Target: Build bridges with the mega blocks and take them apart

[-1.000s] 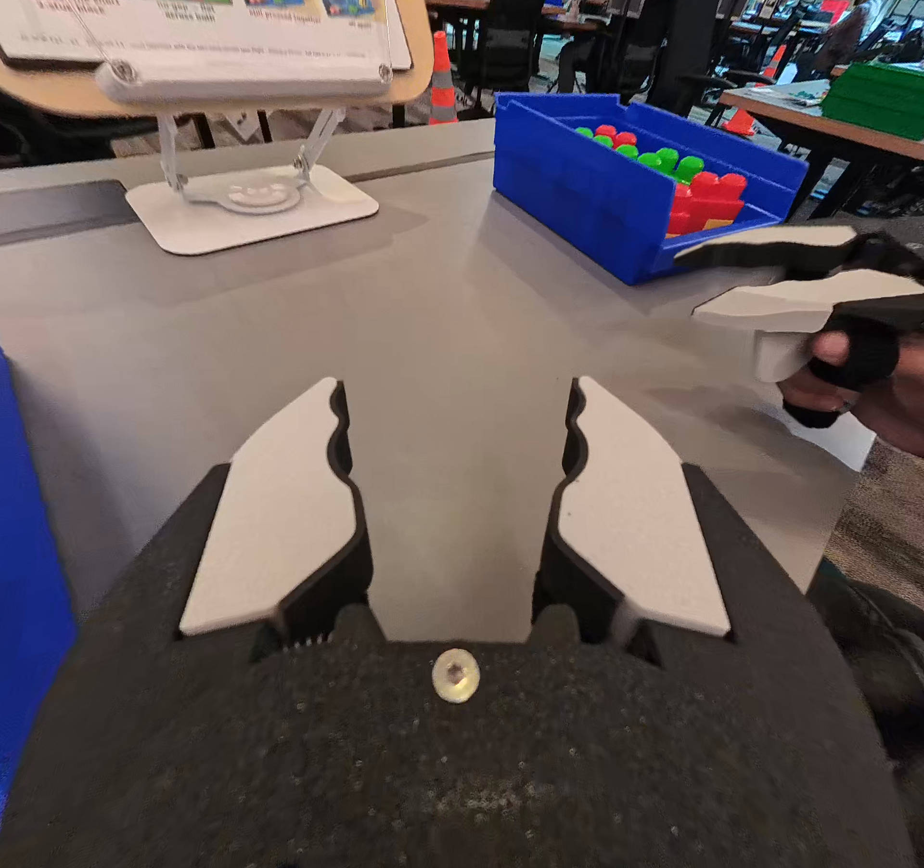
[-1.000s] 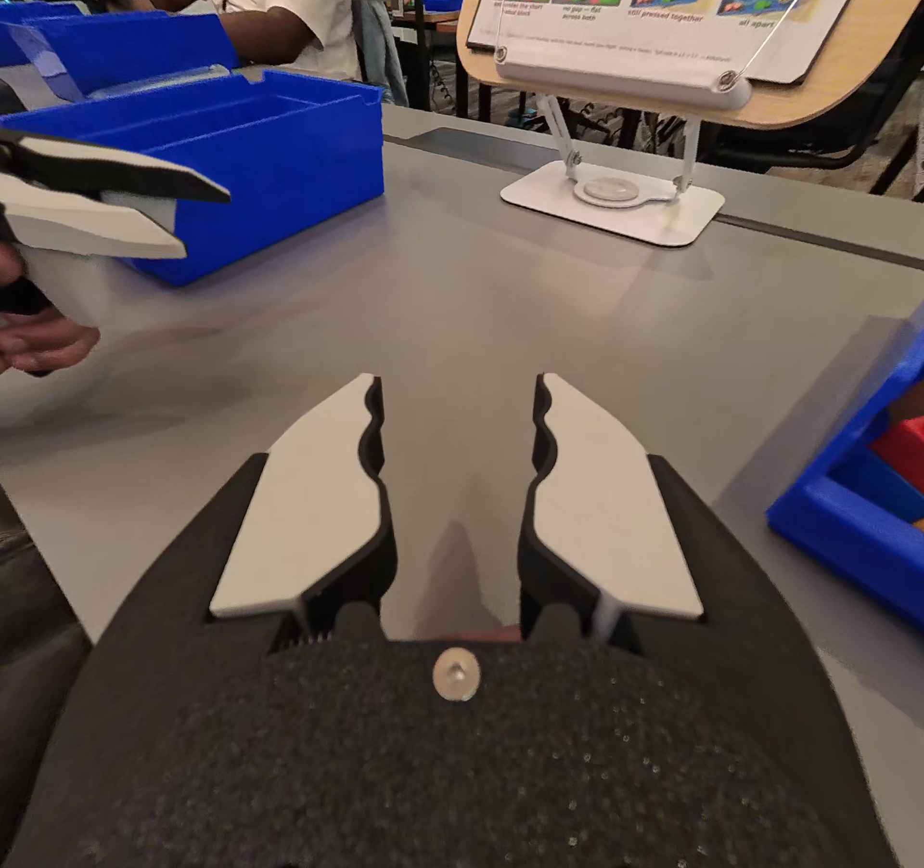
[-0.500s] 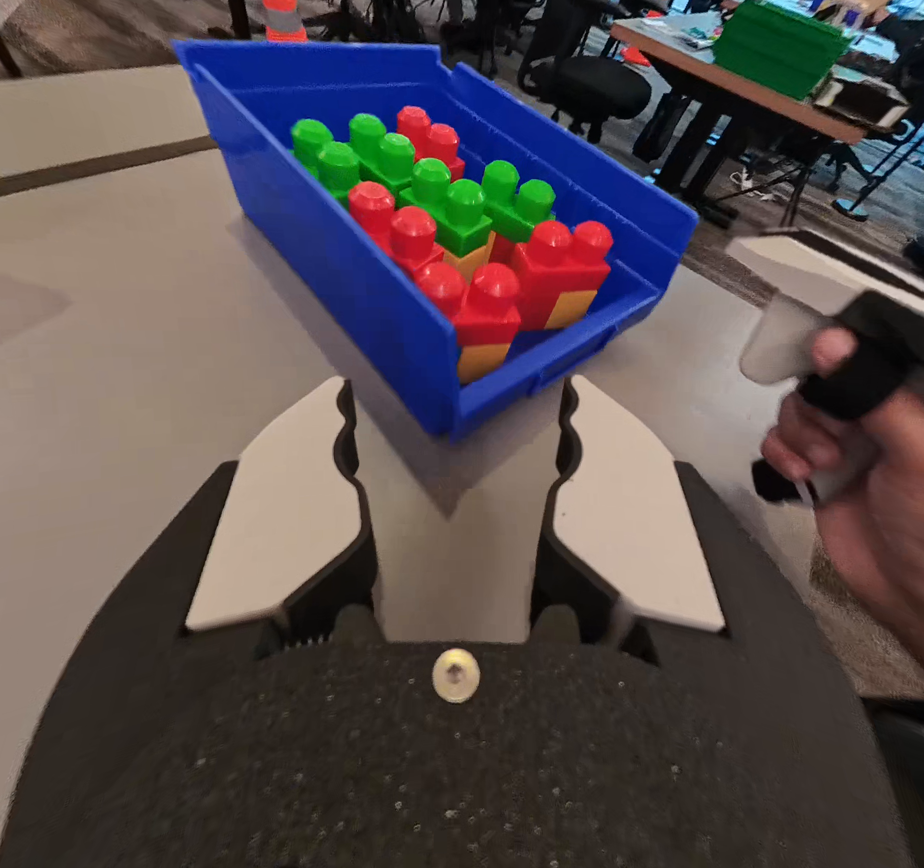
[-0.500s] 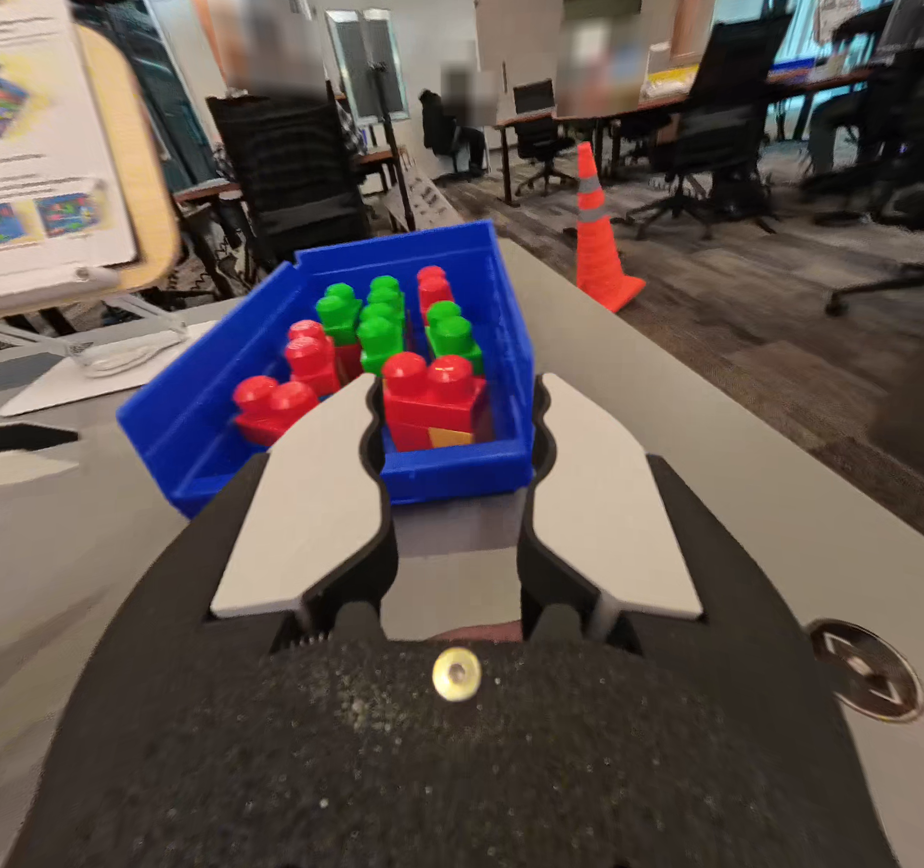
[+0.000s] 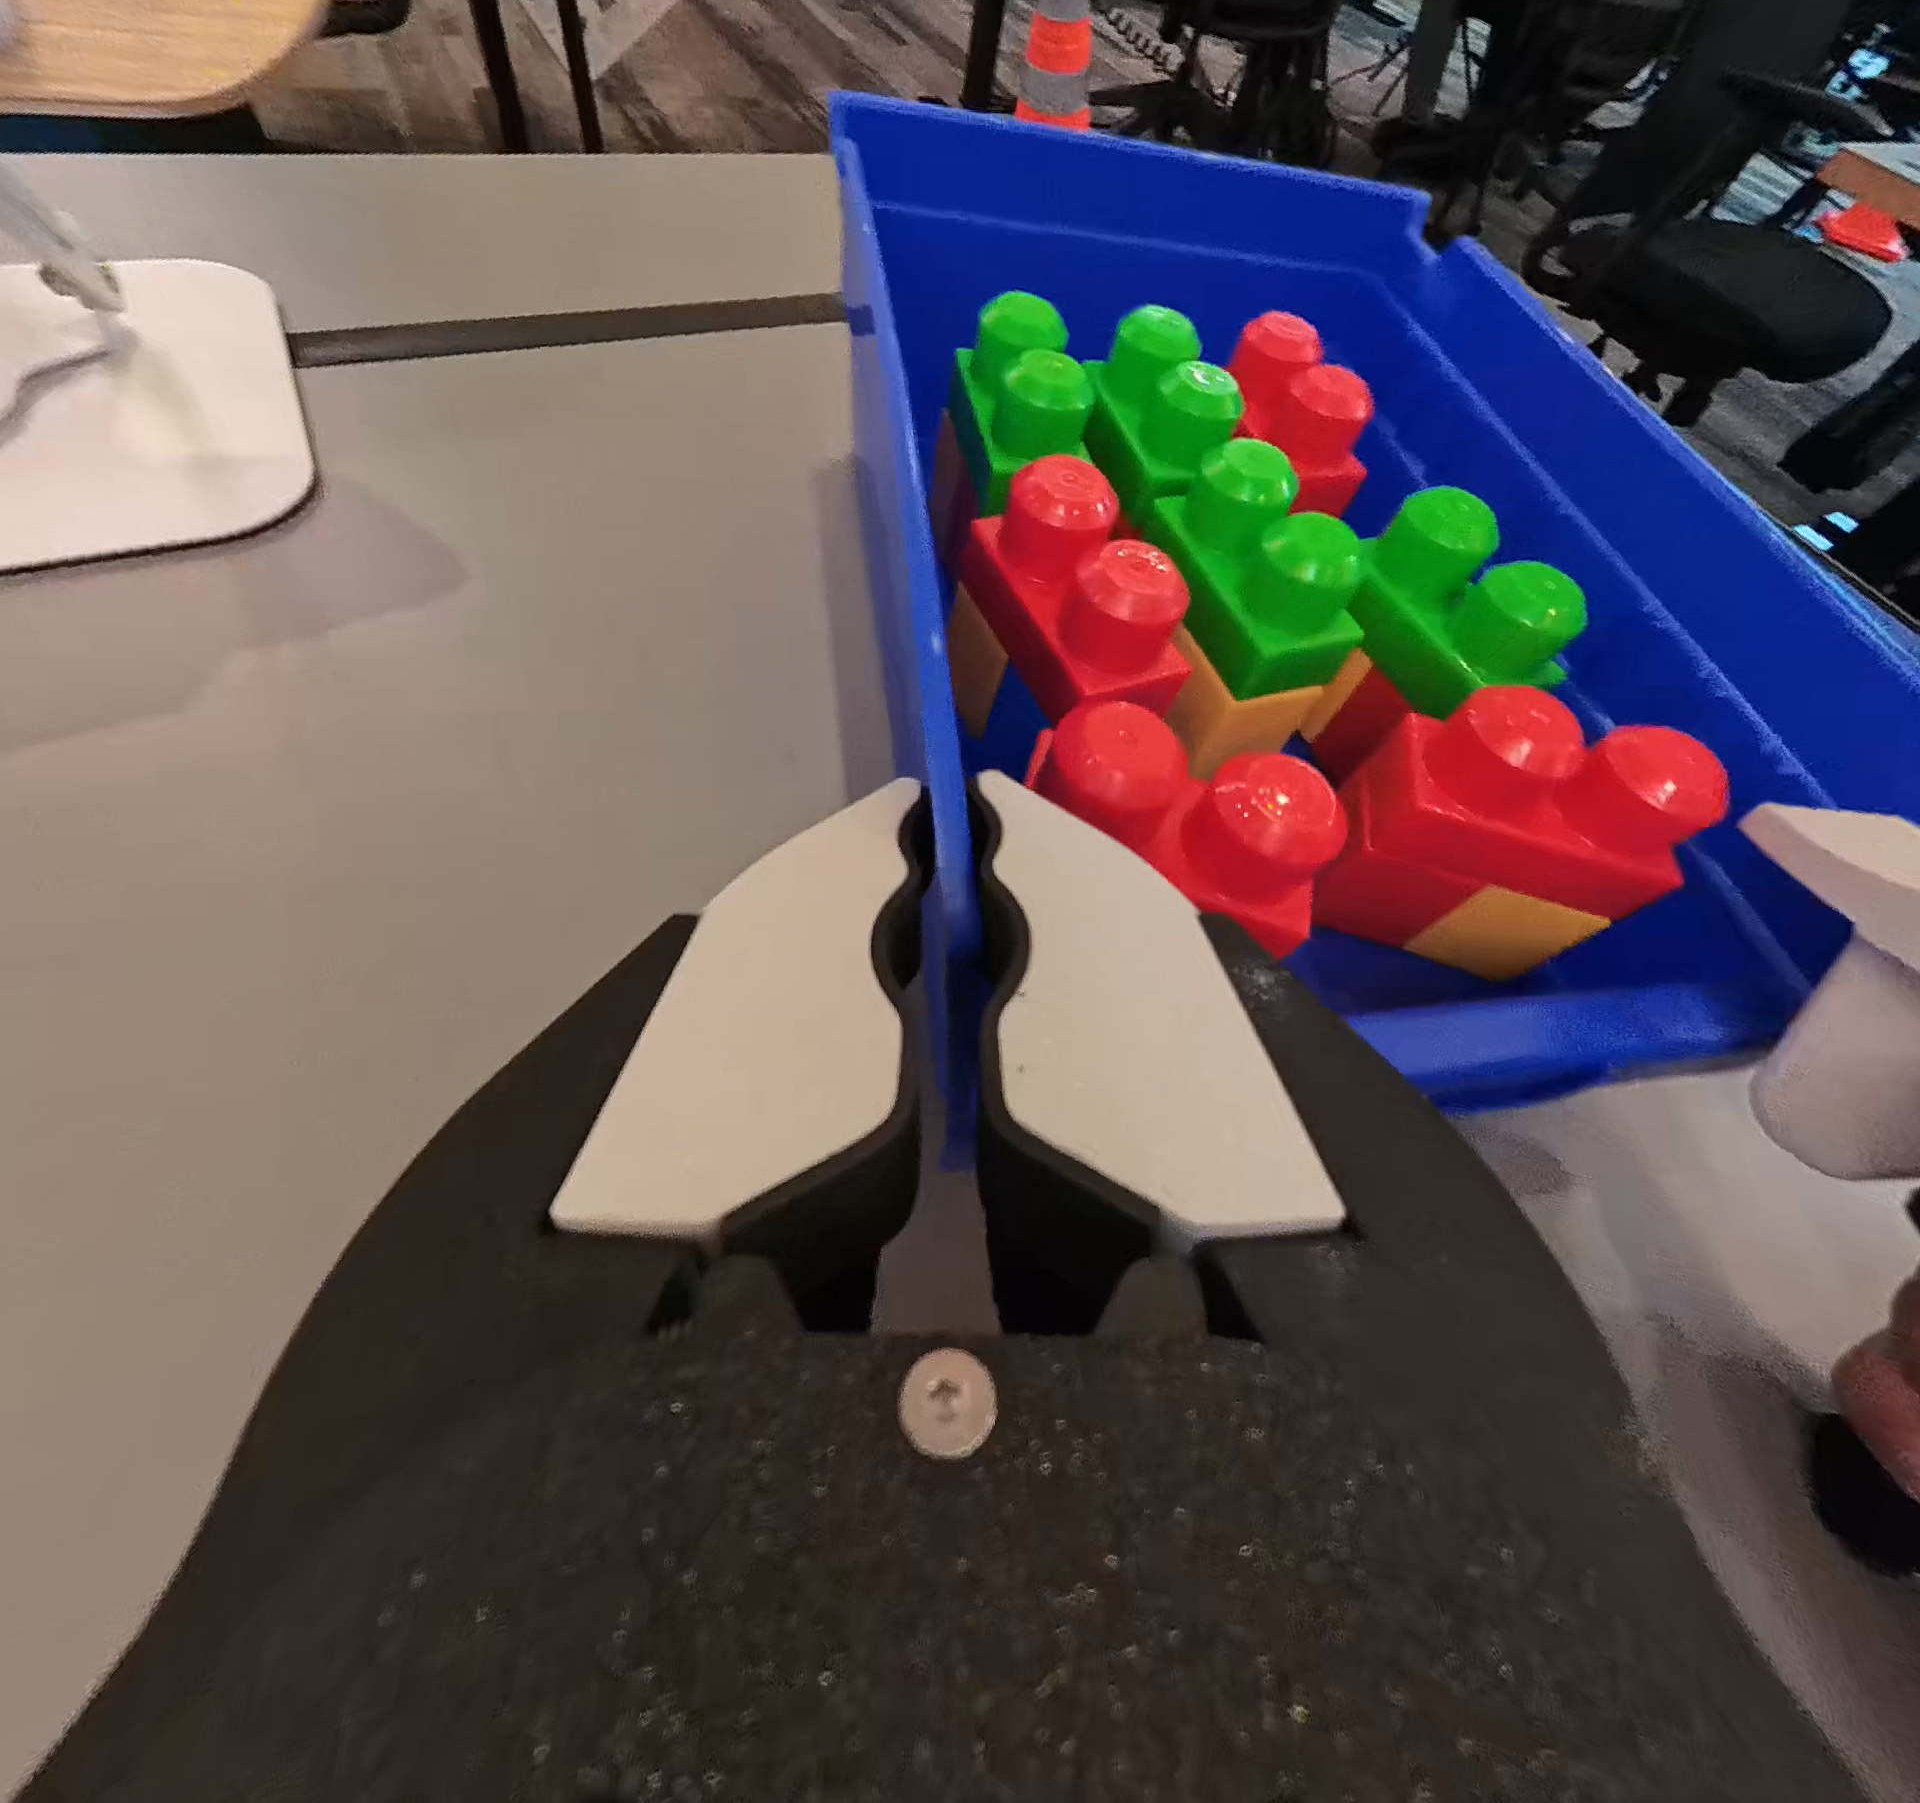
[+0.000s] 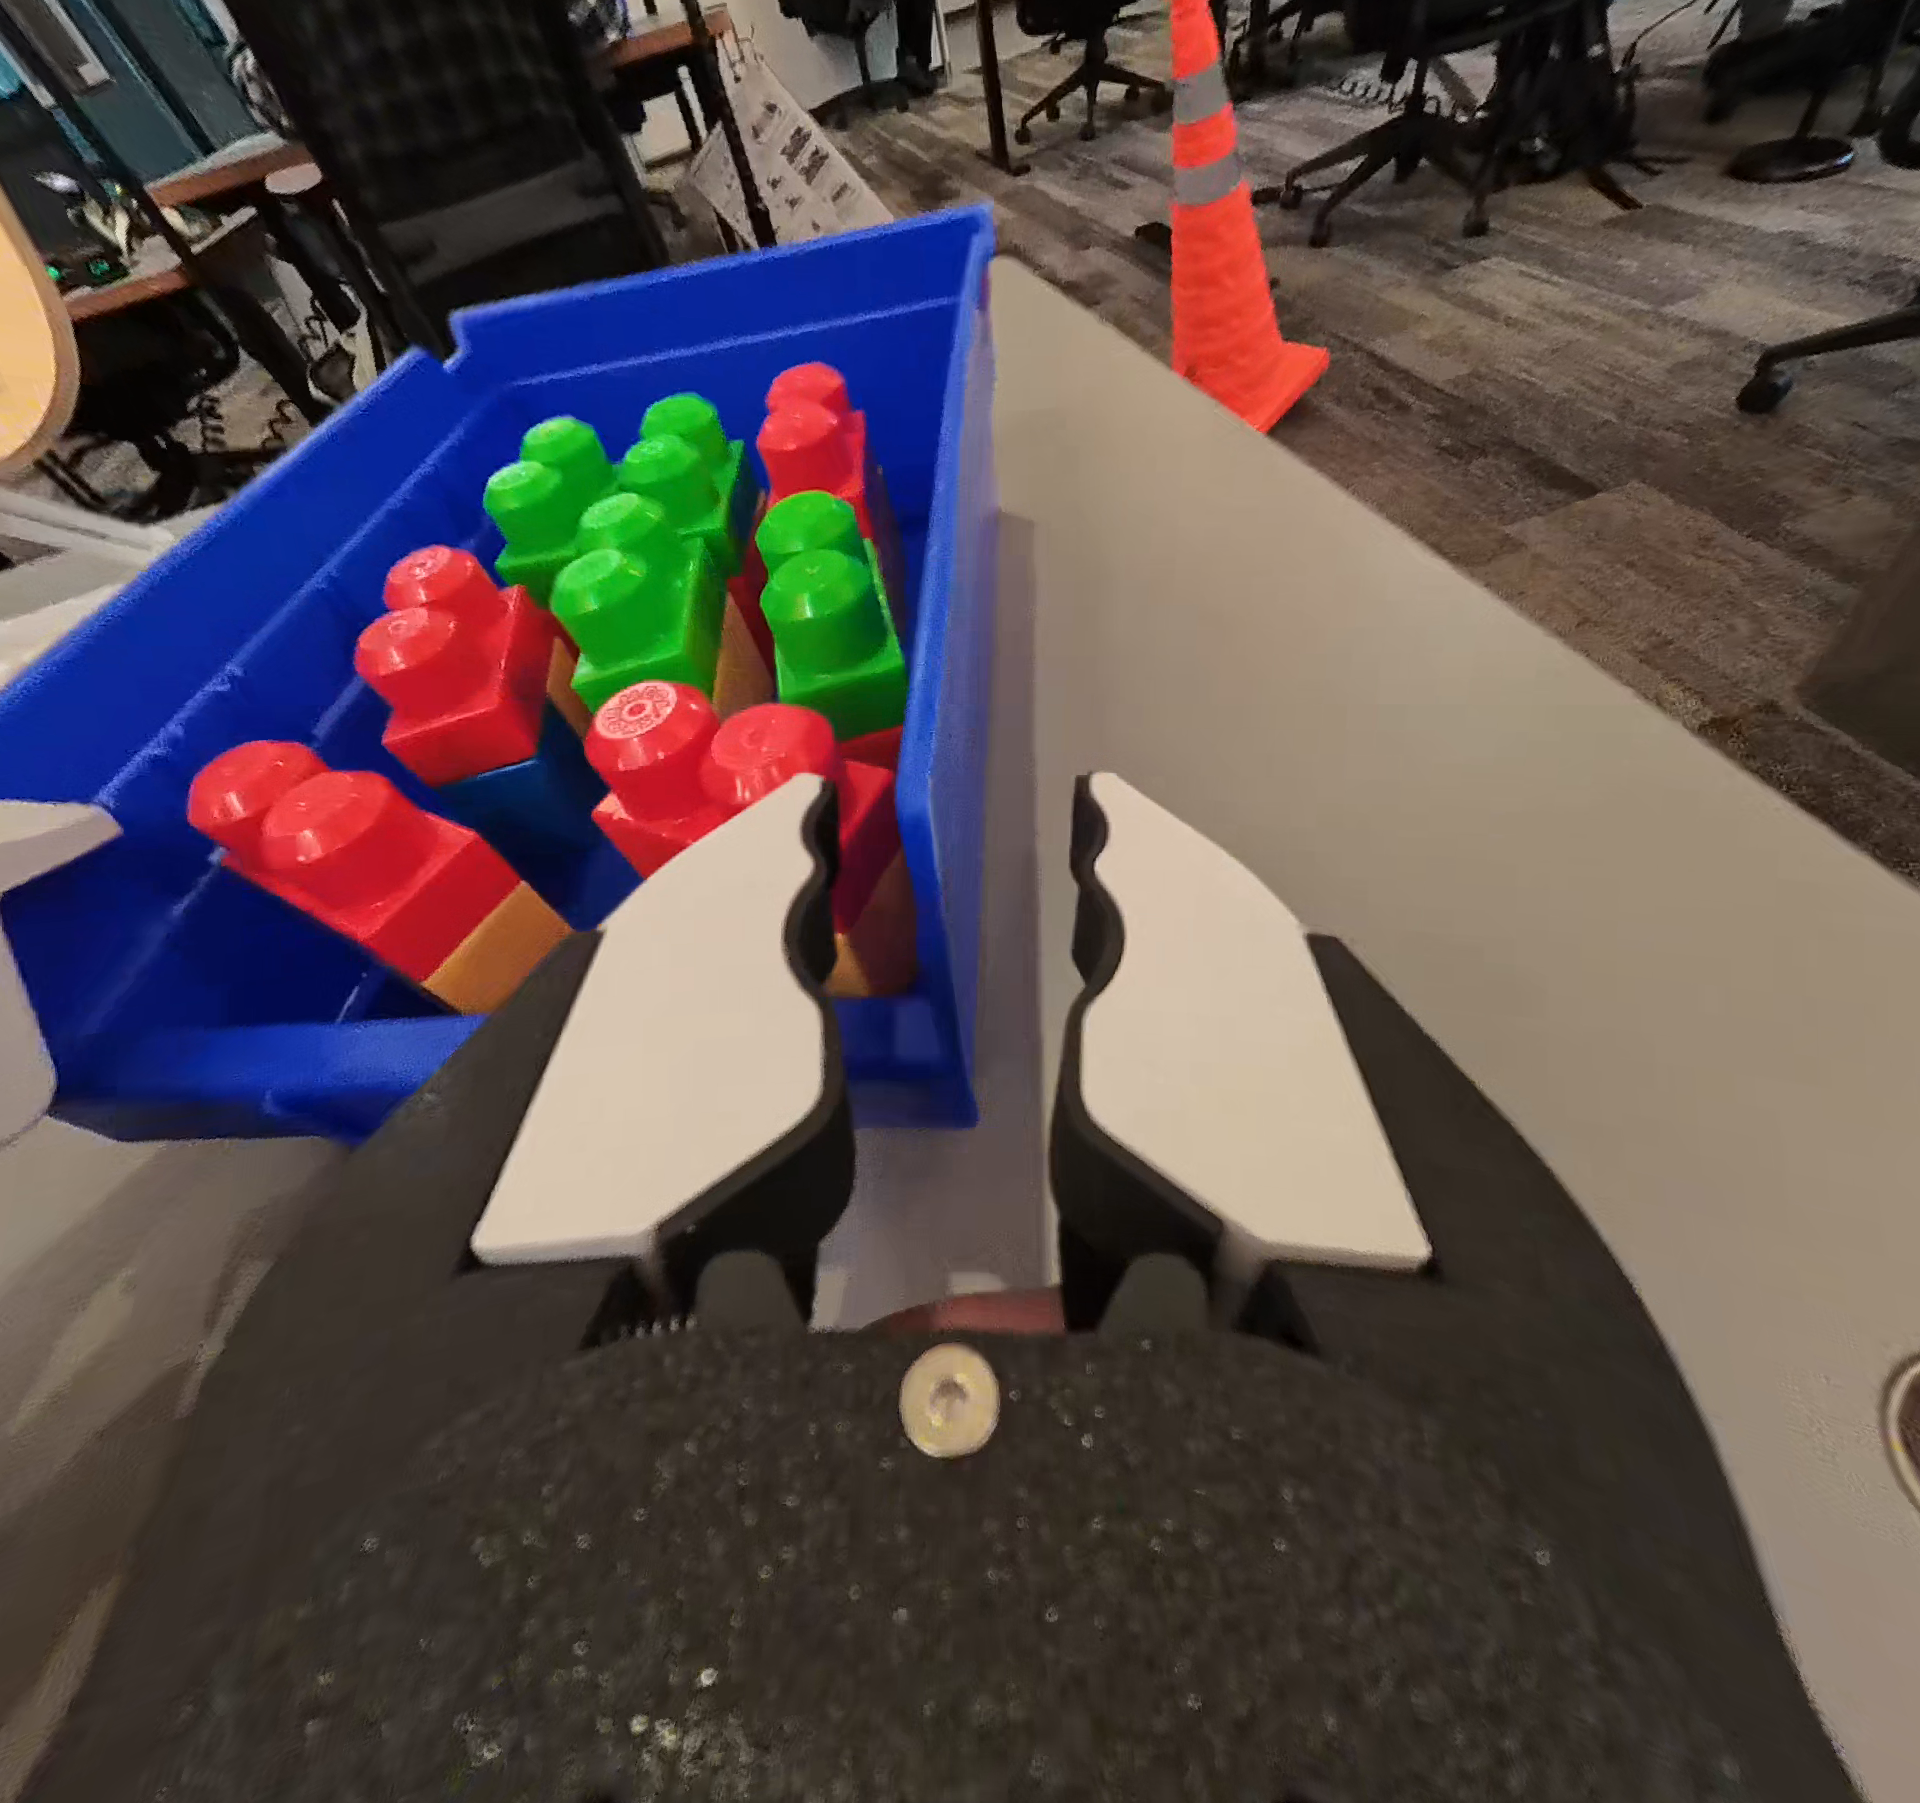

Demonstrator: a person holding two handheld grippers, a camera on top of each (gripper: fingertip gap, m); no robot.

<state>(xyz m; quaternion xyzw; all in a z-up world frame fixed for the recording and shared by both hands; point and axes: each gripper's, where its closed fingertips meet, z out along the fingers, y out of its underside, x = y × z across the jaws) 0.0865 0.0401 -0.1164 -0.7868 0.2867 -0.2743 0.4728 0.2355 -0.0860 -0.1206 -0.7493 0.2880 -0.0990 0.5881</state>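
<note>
- The left tool (image 5: 948,823) is reaching forward and low over the grey bench (image 5: 468,714), its fingers narrowed and pinching the near left wall of the blue plastic bin (image 5: 940,693).
- The right tool (image 6: 954,818) is pointing down at the bin's right front corner, its fingers parted with a moderate gap straddling the right wall (image 6: 951,714), not touching it.
- The red and green plastic mega blocks (image 5: 1257,590) are standing clustered inside the bin.
- An orange traffic cone (image 6: 1216,215) is standing on the floor beyond.

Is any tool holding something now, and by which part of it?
The left tool grips the blue bin by its side wall; the right tool holds nothing.
</note>
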